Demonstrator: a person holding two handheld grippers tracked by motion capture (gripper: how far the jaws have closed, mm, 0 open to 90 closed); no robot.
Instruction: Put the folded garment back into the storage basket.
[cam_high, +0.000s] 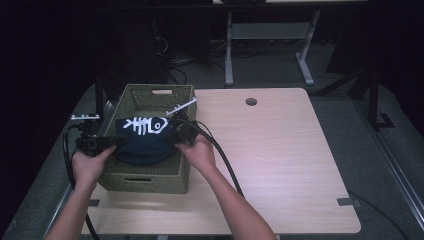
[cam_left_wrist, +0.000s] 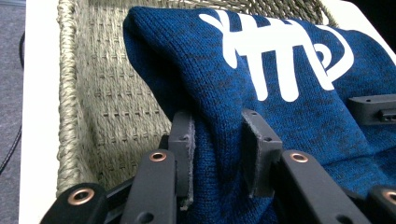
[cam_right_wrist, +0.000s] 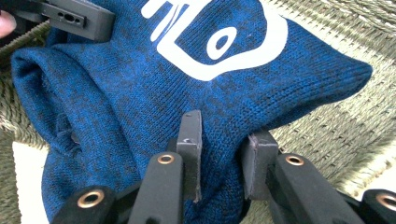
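Observation:
A folded dark blue knitted garment (cam_high: 142, 142) with a white fish-bone print lies over the green woven basket (cam_high: 132, 95) at the table's left. My left gripper (cam_high: 119, 141) is shut on the garment's left edge, with blue knit (cam_left_wrist: 219, 149) bunched between its pads. On the opposite side my right gripper (cam_high: 172, 136) pinches the right edge, and the fabric (cam_right_wrist: 219, 154) is squeezed between its two black jaws. The blue garment (cam_right_wrist: 163, 98) hangs folded just above the basket's weave (cam_right_wrist: 327, 126). Each gripper's far jaw also appears in the other gripper's view.
The basket sits on the left part of a light wooden table (cam_high: 280, 150) with a round cable hole (cam_high: 251, 101). Thick black cables (cam_high: 220, 155) trail from both grippers. A white strip (cam_high: 181, 106) rests on the basket's right rim. Desk legs (cam_high: 228, 55) stand beyond.

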